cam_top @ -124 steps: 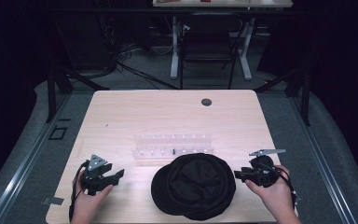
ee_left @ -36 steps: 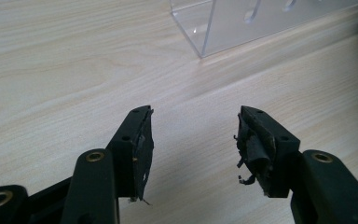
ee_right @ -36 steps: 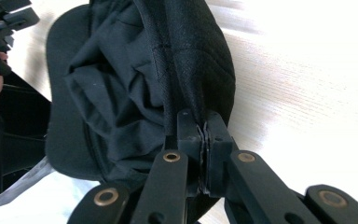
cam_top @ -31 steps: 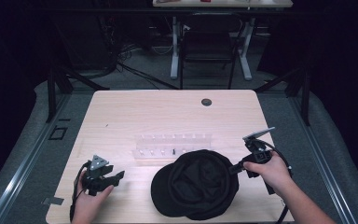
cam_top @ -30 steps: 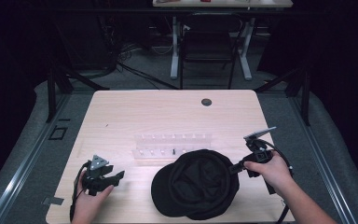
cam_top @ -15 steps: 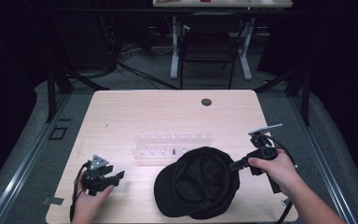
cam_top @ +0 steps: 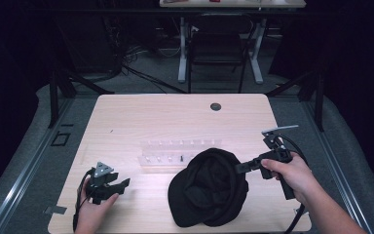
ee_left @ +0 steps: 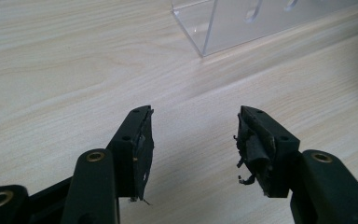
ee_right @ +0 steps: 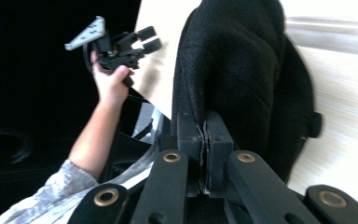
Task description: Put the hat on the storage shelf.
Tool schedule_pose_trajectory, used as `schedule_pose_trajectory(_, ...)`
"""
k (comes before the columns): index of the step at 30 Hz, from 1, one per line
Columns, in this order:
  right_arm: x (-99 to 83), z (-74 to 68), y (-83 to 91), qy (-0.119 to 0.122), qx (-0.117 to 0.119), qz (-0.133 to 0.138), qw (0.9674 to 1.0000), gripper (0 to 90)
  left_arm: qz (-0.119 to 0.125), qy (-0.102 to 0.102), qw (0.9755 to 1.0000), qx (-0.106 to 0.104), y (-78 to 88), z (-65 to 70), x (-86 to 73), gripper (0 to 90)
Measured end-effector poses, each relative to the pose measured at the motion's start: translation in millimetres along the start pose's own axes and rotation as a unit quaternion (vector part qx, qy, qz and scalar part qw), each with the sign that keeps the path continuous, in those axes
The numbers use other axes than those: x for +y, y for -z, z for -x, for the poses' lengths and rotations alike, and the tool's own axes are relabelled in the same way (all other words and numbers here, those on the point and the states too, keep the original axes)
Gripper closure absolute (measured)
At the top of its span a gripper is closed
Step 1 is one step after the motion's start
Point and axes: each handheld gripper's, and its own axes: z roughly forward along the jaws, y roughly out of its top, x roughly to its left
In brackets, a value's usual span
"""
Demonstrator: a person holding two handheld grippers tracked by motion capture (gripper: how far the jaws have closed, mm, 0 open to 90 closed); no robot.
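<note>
Gripping black cap (cam_top: 209, 187), right claw (cam_top: 239, 168) (pads pinched)

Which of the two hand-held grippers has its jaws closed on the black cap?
The right hand-held gripper: its jaws pinch the edge of the black cap. The left hand-held gripper rests open, holding nothing.

The far half of the bench (cam_top: 175, 117) lies bare save for a small dark round fitting (cam_top: 215, 106) near its far edge, so a hand could pass freely there. Across the middle, the clear plastic rack (cam_top: 175, 153) stands as a low barrier. Just beside it on the near right, the black cap (cam_top: 209, 192) bulks up, pinched at its edge by the right claw (cam_top: 241, 168). The left claw (cam_top: 121, 184) rests with its jaws apart at the near left, with bare wood between it and the rack.
</note>
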Motion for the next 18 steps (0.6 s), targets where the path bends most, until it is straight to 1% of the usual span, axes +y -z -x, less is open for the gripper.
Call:
schedule_pose_trajectory(1, 0.0, -2.2, 0.2, 0.001, 0.002, 0.002, 1.0, 88.1, 0.0, -0.001, 1.0, 0.0, 0.1, -0.2, 0.0, 45.4)
schedule_pose_trajectory(4, 0.6, -5.7, 2.2, 0.01, 0.008, -0.003, 0.9999, 88.1, -0.001, 0.0, 1.0, 0.0, 0.0, 0.0, 0.0, 45.4)
schedule_pose_trajectory(7, 0.6, -6.8, 2.7, 0.01, 0.011, -0.002, 0.9999, 88.1, 0.0, 0.0, 1.0, 0.0, -0.2, 0.3, 0.0, 45.4)
schedule_pose_trajectory(9, 0.3, -7.9, 3.4, 0.007, 0.021, 0.001, 0.9997, 88.2, 0.0, -0.001, 1.0, 0.0, -0.5, 0.4, 0.0, 45.5)
schedule_pose_trajectory(11, 0.3, -8.1, 3.7, 0.008, 0.024, 0.001, 0.9997, 88.2, -0.001, 0.0, 1.0, 0.0, -0.5, 0.4, 0.0, 45.4)
schedule_pose_trajectory(12, 0.0, -9.4, 4.4, 0.008, 0.031, 0.005, 0.9995, 88.2, -0.001, 0.0, 1.0, 0.0, -0.6, 0.3, 0.0, 45.4)
schedule_pose_trajectory(13, 0.0, -9.4, 4.4, 0.008, 0.031, 0.005, 0.9995, 88.2, -0.001, 0.0, 1.0, 0.0, -0.6, 0.3, 0.0, 45.5)
schedule_pose_trajectory(18, 0.6, -14.7, 9.8, 0.014, 0.041, 0.013, 0.999, 88.3, 0.0, 0.0, 1.0, 0.0, -0.9, 0.9, -0.2, 45.5)
